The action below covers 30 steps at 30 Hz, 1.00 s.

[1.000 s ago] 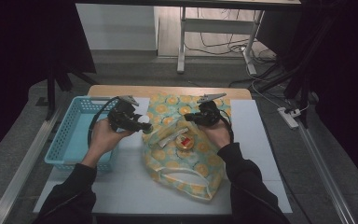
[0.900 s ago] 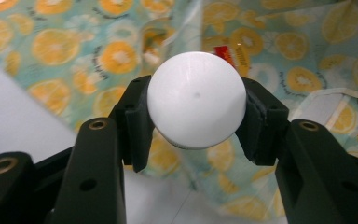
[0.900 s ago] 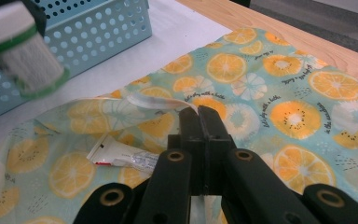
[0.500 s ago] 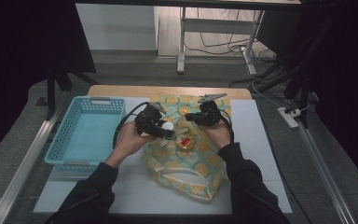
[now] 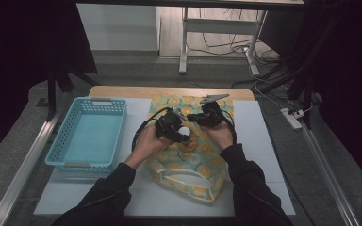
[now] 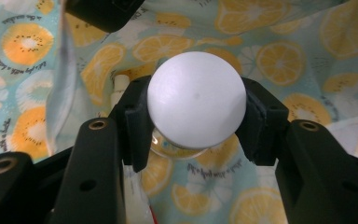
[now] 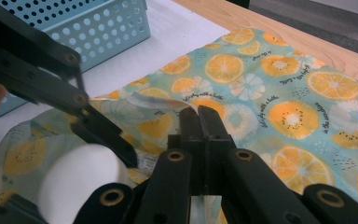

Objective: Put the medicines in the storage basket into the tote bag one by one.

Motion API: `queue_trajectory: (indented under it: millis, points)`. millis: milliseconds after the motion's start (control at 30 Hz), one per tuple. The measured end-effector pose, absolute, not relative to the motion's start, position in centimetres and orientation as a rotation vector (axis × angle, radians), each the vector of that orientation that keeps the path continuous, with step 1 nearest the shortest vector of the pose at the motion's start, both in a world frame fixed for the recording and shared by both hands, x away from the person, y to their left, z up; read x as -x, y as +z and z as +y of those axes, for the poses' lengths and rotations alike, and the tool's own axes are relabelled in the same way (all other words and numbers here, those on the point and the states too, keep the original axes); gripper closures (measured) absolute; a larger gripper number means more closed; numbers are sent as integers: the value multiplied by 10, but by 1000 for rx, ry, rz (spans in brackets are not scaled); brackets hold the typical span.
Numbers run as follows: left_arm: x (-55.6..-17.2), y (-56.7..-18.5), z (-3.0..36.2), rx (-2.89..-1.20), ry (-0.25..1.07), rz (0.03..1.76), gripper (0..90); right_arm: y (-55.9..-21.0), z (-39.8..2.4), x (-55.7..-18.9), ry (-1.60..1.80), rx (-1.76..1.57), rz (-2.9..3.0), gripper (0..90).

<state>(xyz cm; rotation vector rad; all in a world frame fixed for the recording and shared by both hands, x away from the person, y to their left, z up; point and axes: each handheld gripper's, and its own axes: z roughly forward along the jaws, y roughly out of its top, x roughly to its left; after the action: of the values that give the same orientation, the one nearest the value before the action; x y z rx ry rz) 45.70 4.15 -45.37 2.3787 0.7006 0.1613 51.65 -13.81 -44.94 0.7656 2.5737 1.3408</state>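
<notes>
The white ball (image 6: 196,99) is smooth and round, so it could squirt out of the left hand-held gripper (image 5: 181,134) and roll across the bench (image 5: 264,141) if the bag (image 5: 202,160) mouth sags. That gripper clamps the ball, half open, over the bag. The right hand-held gripper (image 7: 200,114) pinches the bag's rim, fully closed.

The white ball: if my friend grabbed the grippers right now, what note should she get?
Left gripper: shut on the white ball, above the fruit-print bag.
Right gripper: shut, pinching the bag's edge and lifting it.
Blue basket: on the table's left side, nothing in it.
Done: ball picked up and brought to the bag.
Left, probably: put the ball through the bag's opening, then release both grips.
</notes>
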Motion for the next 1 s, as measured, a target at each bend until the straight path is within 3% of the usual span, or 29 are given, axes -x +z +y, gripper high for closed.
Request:
queue_trajectory:
  millis: [767, 1000]
  points:
    - [-470, -479, 33, -2366, 160, 706, 496, -455, -140, -516, 1338, -767, 2582, 900]
    - [-470, -473, 40, -2293, 130, 716, 351, -455, -141, -516, 1344, -766, 2582, 900]
